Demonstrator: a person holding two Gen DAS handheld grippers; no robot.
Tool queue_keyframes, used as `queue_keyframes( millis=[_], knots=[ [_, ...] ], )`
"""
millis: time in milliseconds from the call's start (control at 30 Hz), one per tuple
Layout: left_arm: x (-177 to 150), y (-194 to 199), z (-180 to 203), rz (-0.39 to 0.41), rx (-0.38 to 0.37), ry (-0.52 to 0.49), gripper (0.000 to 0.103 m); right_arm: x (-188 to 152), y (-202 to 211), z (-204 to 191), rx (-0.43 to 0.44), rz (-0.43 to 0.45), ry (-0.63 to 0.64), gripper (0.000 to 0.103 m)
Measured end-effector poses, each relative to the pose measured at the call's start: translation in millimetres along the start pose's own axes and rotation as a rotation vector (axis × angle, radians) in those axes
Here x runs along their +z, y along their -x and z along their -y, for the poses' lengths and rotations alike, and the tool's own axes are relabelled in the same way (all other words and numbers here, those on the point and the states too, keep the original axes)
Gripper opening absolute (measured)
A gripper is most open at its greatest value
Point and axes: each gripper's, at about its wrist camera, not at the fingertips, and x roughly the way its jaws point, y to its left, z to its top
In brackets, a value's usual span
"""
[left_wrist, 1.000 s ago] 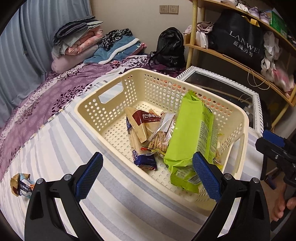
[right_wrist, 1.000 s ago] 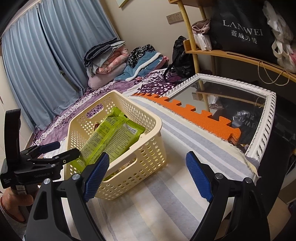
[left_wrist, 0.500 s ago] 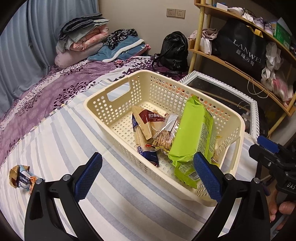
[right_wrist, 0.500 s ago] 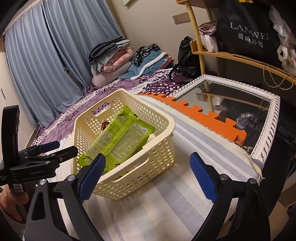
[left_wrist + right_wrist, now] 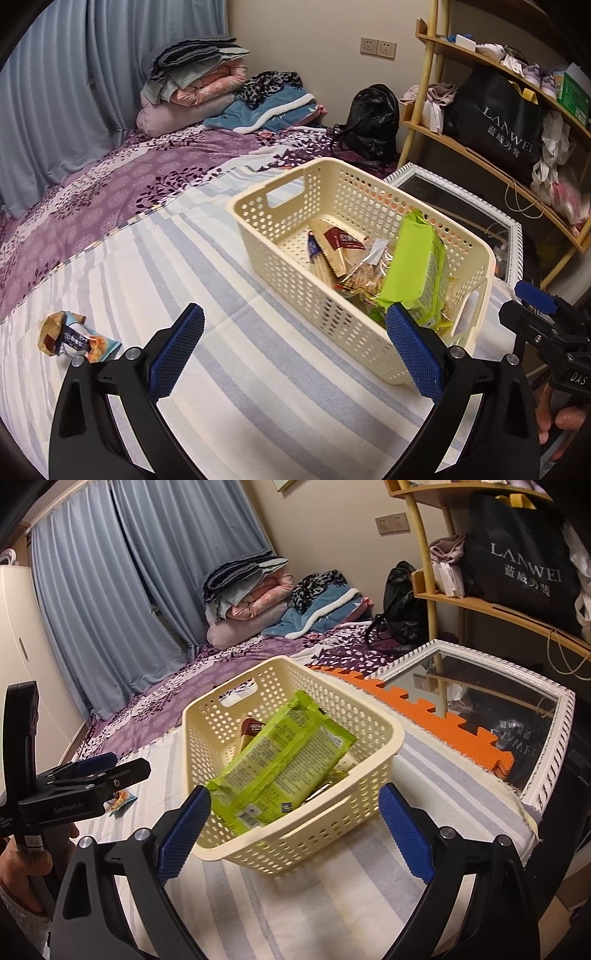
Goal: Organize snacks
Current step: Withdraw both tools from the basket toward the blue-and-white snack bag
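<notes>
Both grippers stand wide open and hold nothing. Left gripper (image 5: 293, 349) hovers above the striped sheet (image 5: 258, 398), its blue pads spread far apart; its right pad overlaps the near wall of the cream basket (image 5: 280, 236) in the left wrist view, though contact cannot be confirmed. Right gripper (image 5: 295, 830) is likewise fully spread, with its fingers framing the near end of the basket (image 5: 384, 746); nothing sits between the pads. The basket rests on the striped sheet and contains several snacks: a large green packet (image 5: 417, 266) leans tilted against the right wall, a clear cracker packet (image 5: 364, 269) lies just beside it, and a tan wedge-shaped packet with a dark red label (image 5: 338, 243) lies toward the basket's middle. In the right wrist view the green packet (image 5: 284, 771) lies diagonally across the basket with its near end against the near wall. One small snack wrapper (image 5: 72, 338) remains outside the basket, on the sheet at the near left, well apart from the basket; the right wrist view shows it (image 5: 120, 801) partly hidden behind the left gripper's body. A white-framed mirror (image 5: 495, 709) lies flat to the right of the bedding, with an orange foam mat (image 5: 424, 716) along its left edge.
</notes>
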Motion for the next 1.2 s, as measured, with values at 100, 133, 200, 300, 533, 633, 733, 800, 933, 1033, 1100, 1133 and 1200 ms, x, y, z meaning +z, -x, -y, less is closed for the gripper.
queue_keyframes(
  millis=[100,133,200,300,533,633,733,800,933,1033,1100,1133,1200],
  knots=[
    [-2.3,7.8,-10.3,0.012,0.025,0.008,0.100,-0.5,0.7,-12.1,0.015,-0.002,0.023,0.091],
    [-2.2,9.7,-12.2,0.016,0.034,0.010,0.100,-0.6,0.8,-16.0,0.020,-0.003,0.031,0.091],
    [-3.7,15.2,-18.5,0.023,0.042,0.015,0.100,-1.2,1.0,-24.6,0.030,-0.005,0.047,0.091],
    [-6.0,22.7,-28.0,0.034,0.059,0.021,0.100,-2.3,1.4,-38.4,0.046,-0.009,0.075,0.091],
    [-14.1,40.3,-50.0,0.053,0.093,0.036,0.100,-4.0,1.1,-67.2,0.072,-0.016,0.128,0.091],
    [-16.9,46.9,-61.4,0.057,0.100,0.053,0.100,-6.9,-0.2,-82.2,0.087,-0.022,0.155,0.091],
    [-19.9,52.8,-73.3,0.063,0.109,0.071,0.100,-9.2,-2.9,-97.4,0.104,-0.029,0.186,0.095],
    [-22.2,57.1,-82.0,0.066,0.117,0.082,0.100,-11.2,-5.0,-108.1,0.116,-0.036,0.206,0.095],
    [-27.8,63.5,-98.3,0.058,0.133,0.103,0.100,-16.6,-11.5,-126.6,0.142,-0.053,0.231,0.095],
    [-31.3,69.4,-110.2,0.064,0.149,0.116,0.100,-20.6,-20.1,-140.4,0.164,-0.078,0.242,0.095],
    [-34.1,73.2,-118.1,0.068,0.154,0.129,0.100,-24.6,-26.7,-148.0,0.182,-0.104,0.245,0.095],
    [-35.2,74.9,-121.9,0.070,0.158,0.137,0.100,-27.0,-30.6,-153.5,0.189,-0.117,0.251,0.095],
    [-37.3,77.5,-128.3,0.074,0.166,0.151,0.100,-30.5,-35.7,-163.2,0.194,-0.131,0.272,0.095]
  ],
)
